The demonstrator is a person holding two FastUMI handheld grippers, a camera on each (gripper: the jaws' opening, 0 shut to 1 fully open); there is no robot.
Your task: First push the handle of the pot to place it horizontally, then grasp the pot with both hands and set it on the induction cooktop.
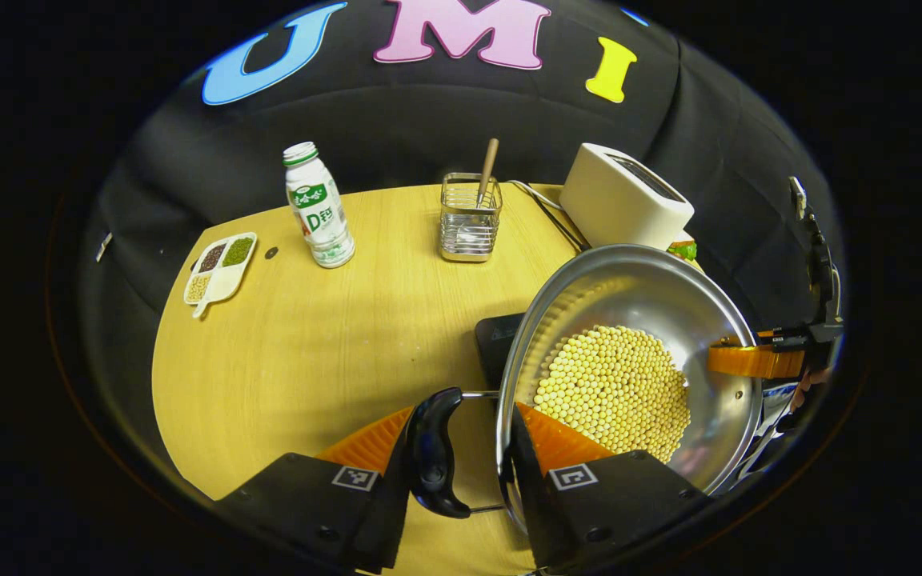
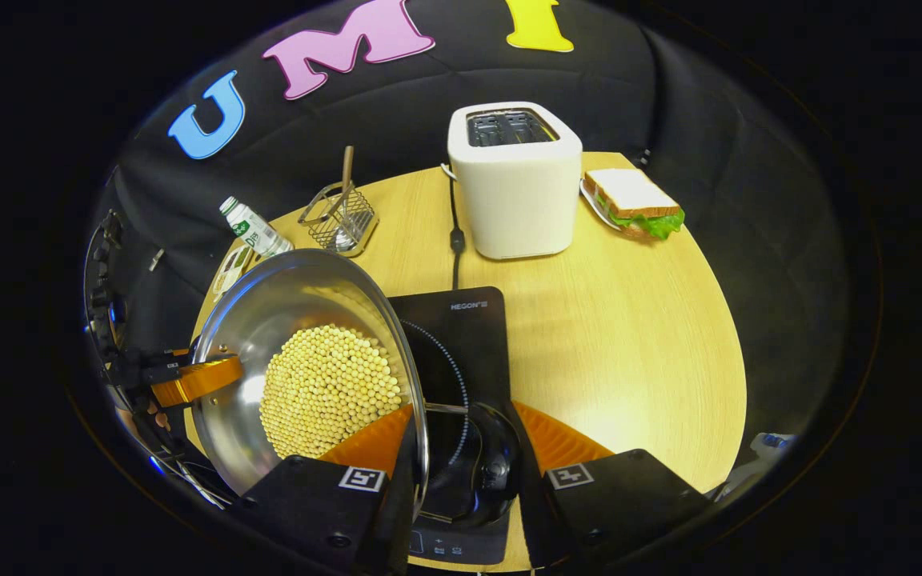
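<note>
Above the induction cooktop (image 2: 461, 336), the pot (image 1: 629, 352) hung level, handles (image 1: 433, 452) sideways; left gripper (image 1: 461, 448) and right gripper (image 2: 461, 448) each clamped one

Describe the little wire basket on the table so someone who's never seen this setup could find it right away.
Start at the white toaster at the back of the round wooden table. Just beside it, toward the milk bottle, stands the wire basket, a small square metal rack. It alone is see-through, with a wooden-handled utensil sticking up out of it.
</note>
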